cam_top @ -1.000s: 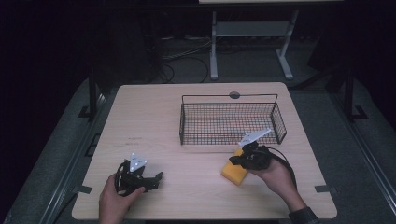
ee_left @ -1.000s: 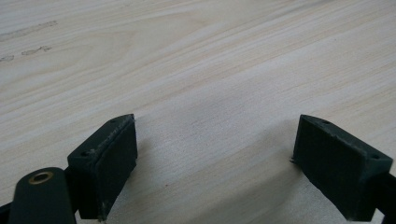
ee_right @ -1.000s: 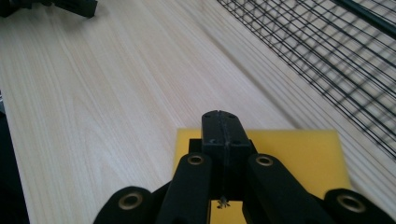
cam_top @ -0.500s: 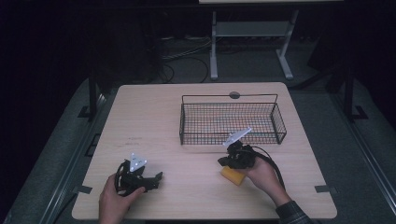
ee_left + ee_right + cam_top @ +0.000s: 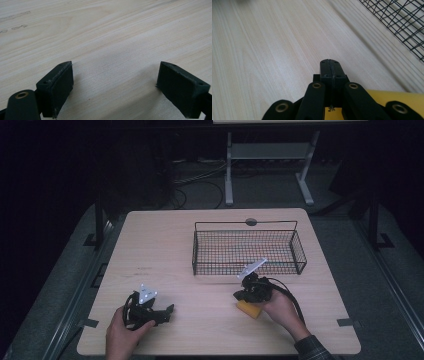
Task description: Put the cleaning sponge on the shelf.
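Table scene with a wire basket (image 5: 248, 251) standing at the far right of the table (image 5: 165, 245) and a yellow block (image 5: 248, 309) lying on the wood just in front of it, nearer the person. The right gripper (image 5: 243, 295) rests over the block; in the right gripper view its jaws meet pad to pad with nothing between them, and the block (image 5: 394, 98) lies beneath and to one side of the gripper (image 5: 331, 67), ungrasped. The left gripper (image 5: 167, 310) sits low on the near left of the table, jaws spread wide over bare wood (image 5: 112, 50), well apart from block and basket.

Step in hand, as judged: the approach to the block, before any grasp. The likely next move calls for the right jaws to part wider than the block, drop astride it, and close; a lift over the basket's near wall could then follow.
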### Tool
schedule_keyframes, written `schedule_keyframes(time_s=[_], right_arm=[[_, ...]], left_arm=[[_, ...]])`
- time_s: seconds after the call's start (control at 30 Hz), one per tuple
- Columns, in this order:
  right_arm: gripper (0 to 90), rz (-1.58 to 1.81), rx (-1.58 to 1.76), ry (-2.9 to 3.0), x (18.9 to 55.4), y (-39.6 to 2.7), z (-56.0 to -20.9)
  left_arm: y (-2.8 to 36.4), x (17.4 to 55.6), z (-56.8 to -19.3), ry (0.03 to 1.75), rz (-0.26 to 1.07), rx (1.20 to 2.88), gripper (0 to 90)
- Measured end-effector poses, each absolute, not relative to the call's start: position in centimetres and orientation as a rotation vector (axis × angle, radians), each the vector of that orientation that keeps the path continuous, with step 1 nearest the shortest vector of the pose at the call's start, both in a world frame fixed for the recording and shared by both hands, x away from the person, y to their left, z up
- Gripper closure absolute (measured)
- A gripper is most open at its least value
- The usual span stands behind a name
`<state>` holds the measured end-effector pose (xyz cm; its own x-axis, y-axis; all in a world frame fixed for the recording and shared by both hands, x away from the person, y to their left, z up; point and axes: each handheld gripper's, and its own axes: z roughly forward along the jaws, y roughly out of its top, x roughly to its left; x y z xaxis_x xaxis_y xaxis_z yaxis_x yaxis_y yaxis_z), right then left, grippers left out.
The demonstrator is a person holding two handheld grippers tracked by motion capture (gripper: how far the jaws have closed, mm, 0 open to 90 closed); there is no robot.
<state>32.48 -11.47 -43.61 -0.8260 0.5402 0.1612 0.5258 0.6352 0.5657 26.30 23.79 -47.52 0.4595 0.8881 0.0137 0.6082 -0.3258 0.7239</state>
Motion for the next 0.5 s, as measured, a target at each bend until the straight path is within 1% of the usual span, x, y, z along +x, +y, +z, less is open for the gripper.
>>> schedule_keyframes(time_s=[0.5], right_arm=[[89.8, 0.947, 0.930, 2.829, 31.5, -12.6, -43.6]], left_arm=[[23.8, 26.3, -47.5, 1.242, 0.549, 2.054, 12.8]])
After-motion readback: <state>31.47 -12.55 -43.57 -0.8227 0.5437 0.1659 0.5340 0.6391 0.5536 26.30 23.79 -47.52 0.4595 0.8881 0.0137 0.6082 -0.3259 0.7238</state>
